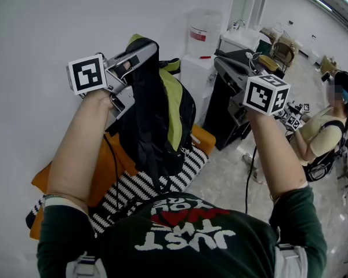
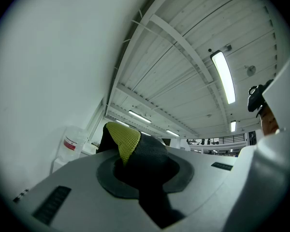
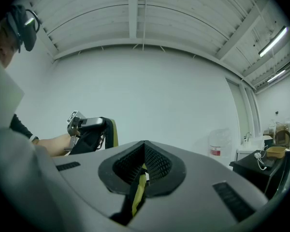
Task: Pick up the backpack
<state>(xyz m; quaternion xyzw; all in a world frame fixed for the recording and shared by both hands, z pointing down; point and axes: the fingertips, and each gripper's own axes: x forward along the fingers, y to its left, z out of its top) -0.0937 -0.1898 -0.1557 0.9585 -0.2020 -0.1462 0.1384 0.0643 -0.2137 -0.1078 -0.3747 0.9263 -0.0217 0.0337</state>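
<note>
The left gripper [image 1: 149, 48] [image 2: 140, 164], raised close in front of the white wall [image 1: 40, 22], has its jaws closed narrowly on the top part of the black backpack with yellow-green mesh panels [image 1: 156, 120] [image 2: 135, 144]. The backpack hangs down from these jaws, just beside the wall, above an orange cloth [image 1: 113, 167] and a black-and-white striped fabric [image 1: 145, 187]. The right gripper [image 1: 220, 63] [image 3: 142, 170] is farther from the wall, apart from the backpack body. Its jaws are pressed together on a thin yellow and black strap [image 3: 137, 192]. I cannot tell where this strap leads.
</note>
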